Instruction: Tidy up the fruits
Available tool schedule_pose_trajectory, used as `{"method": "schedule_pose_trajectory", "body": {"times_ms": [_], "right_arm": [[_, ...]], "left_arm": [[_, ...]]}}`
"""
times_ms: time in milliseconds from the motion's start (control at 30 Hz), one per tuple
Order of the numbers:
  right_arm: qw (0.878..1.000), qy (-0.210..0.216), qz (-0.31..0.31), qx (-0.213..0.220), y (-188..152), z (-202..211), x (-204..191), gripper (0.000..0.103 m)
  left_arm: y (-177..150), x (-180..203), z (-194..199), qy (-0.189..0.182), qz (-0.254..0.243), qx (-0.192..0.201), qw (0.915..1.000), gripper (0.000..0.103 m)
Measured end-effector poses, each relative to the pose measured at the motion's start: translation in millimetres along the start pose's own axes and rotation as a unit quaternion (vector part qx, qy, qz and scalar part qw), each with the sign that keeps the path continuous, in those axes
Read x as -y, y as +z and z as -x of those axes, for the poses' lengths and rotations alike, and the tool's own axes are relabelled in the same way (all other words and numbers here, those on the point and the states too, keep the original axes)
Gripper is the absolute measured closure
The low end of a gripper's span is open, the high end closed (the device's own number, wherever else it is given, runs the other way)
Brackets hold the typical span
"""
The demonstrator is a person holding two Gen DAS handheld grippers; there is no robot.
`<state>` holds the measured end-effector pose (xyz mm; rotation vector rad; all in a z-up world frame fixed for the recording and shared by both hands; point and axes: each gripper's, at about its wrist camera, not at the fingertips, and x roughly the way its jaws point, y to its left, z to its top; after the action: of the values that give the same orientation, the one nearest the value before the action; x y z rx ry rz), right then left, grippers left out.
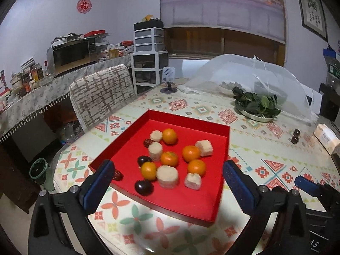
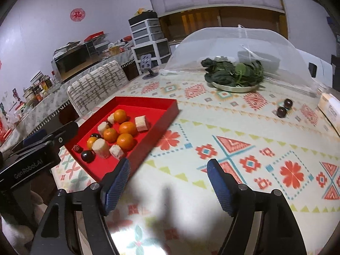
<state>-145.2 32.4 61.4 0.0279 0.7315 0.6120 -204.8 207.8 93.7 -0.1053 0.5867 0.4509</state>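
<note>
The red tray [image 1: 221, 138] lies on the patterned surface [image 1: 276, 148], and all but two of the fruits sit inside it. Counted in the left wrist view: five oranges [image 1: 169, 136], five pale cut fruit chunks [image 1: 167, 176], two dark round plums [image 1: 143, 187] and two reddish-brown dates [image 1: 148, 142]. One date lies at 9 o'clock of the pile, close to the tray's left wall and partly hidden by a gripper finger.

Two more dark plums [image 2: 284, 108] rest loose on the surface, well apart from the tray at about 2 o'clock. Behind them a metal plate of leafy greens [image 2: 233, 74] sits under a mesh food cover [image 2: 265, 48], and a boxed pack [image 2: 330, 108] lies at the far right edge. A padded chair [image 1: 102, 93] stands at 10 o'clock of the tray.

The left gripper [image 1: 167, 182] hangs over the tray's near edge, released, its wide jaws framing the pile without touching it. The right gripper [image 2: 167, 180] is also released, with only bare surface between its fingers, just beside the tray's right wall. Nothing blocks the loose plums.
</note>
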Motion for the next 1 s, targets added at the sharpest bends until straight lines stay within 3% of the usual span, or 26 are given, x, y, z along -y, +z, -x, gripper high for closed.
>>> {"method": "schedule_pose_trajectory", "body": {"times_ms": [433,1000], "right_arm": [[1.0,-0.004,-0.021,0.011,-16,24,24,0.021],[1.0,-0.004,-0.017,0.005,-21,23,25,0.018]], "left_arm": [[-5,35,20,-0.014,-0.029,0.005,0.9995,0.002],[-9,37,18,-0.02,-0.027,0.001,0.9994,0.002]]}}
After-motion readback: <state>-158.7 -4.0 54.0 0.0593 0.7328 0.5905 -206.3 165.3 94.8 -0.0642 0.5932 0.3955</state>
